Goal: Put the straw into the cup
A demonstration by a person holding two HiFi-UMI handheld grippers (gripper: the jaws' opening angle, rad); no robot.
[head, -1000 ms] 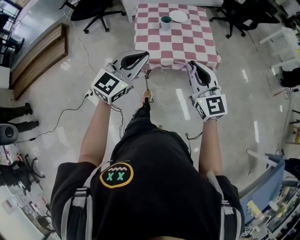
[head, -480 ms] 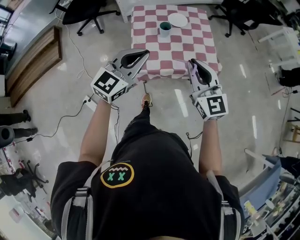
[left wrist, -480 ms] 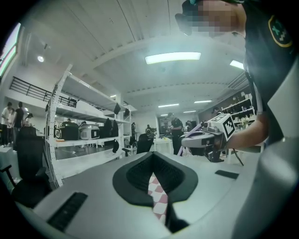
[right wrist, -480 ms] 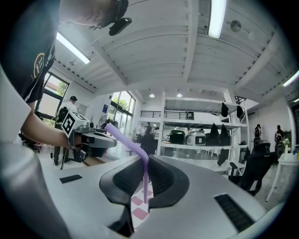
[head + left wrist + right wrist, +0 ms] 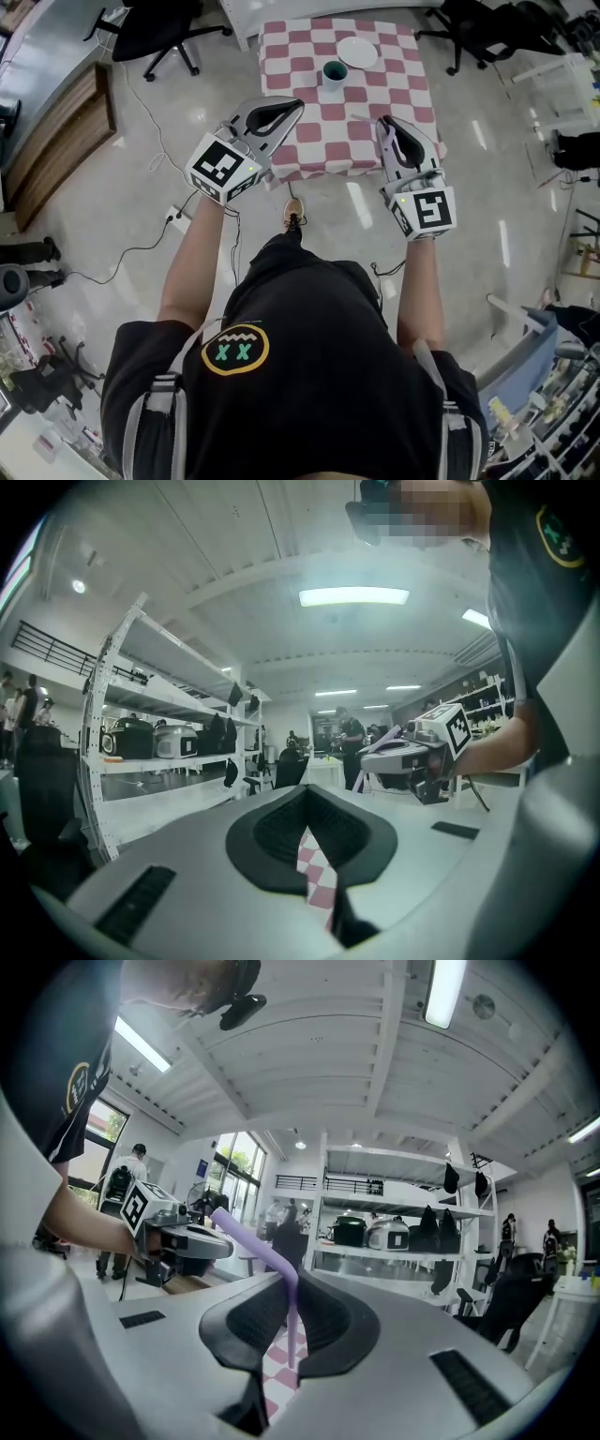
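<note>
Right tongs are clamped on the purple straw: its straight part stands upright between the pads, and the bent top leans off toward the left tongs. Those are closed too, tips together, nothing in them. Both pairs are held up side by side in front of the person, well apart. From the head view they line up with the near edge of the checkered desk, the left by the near left corner and the right by the near right corner. The cup stands toward the far edge, well clear of the straw. A white plate sits just beyond it.
</note>
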